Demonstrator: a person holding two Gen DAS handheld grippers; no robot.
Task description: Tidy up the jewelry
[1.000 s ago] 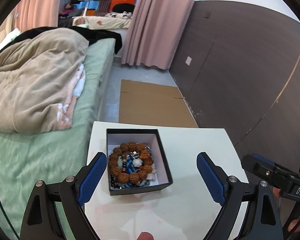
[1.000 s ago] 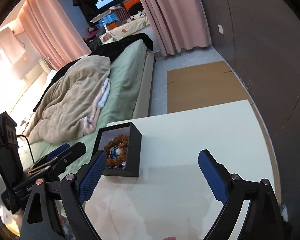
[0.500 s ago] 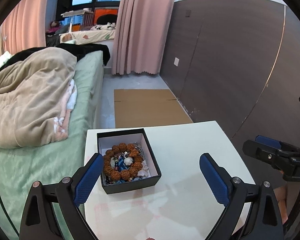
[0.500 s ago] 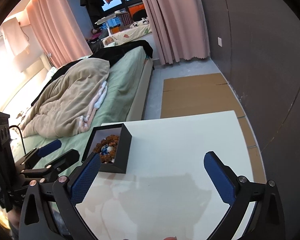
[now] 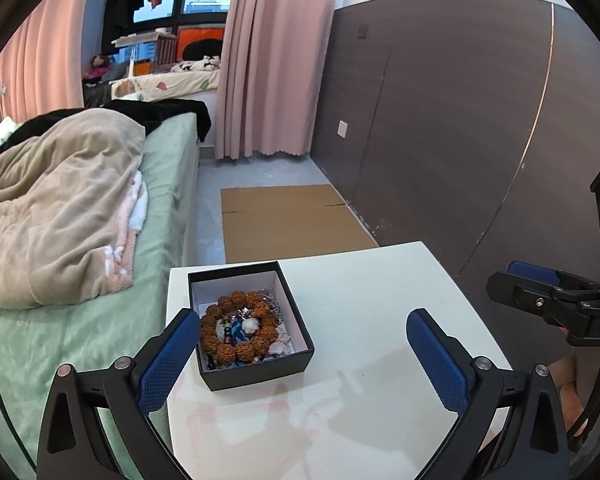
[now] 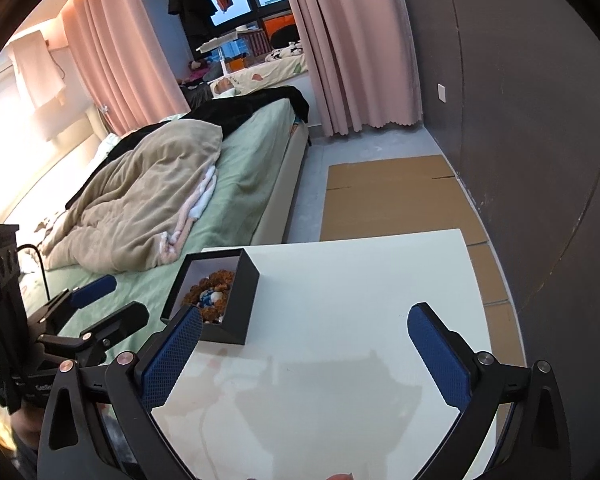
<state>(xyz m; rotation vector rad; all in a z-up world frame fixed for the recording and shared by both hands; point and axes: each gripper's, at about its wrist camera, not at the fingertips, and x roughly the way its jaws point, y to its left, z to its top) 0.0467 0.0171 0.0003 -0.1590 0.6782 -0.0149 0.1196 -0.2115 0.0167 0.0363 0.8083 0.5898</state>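
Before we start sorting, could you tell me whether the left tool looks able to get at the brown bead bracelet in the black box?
Probably yes: the left tool is open and empty, the black box has no lid, and the bracelet lies on top.

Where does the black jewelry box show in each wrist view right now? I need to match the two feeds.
Left wrist: black jewelry box low centre-left, beside the left gripper's left finger.
Right wrist: same box left of centre, behind the right gripper's left finger.
Shared landmark: flattened cardboard on the floor behind the table.

One box, one bead bracelet, one table, two grippers
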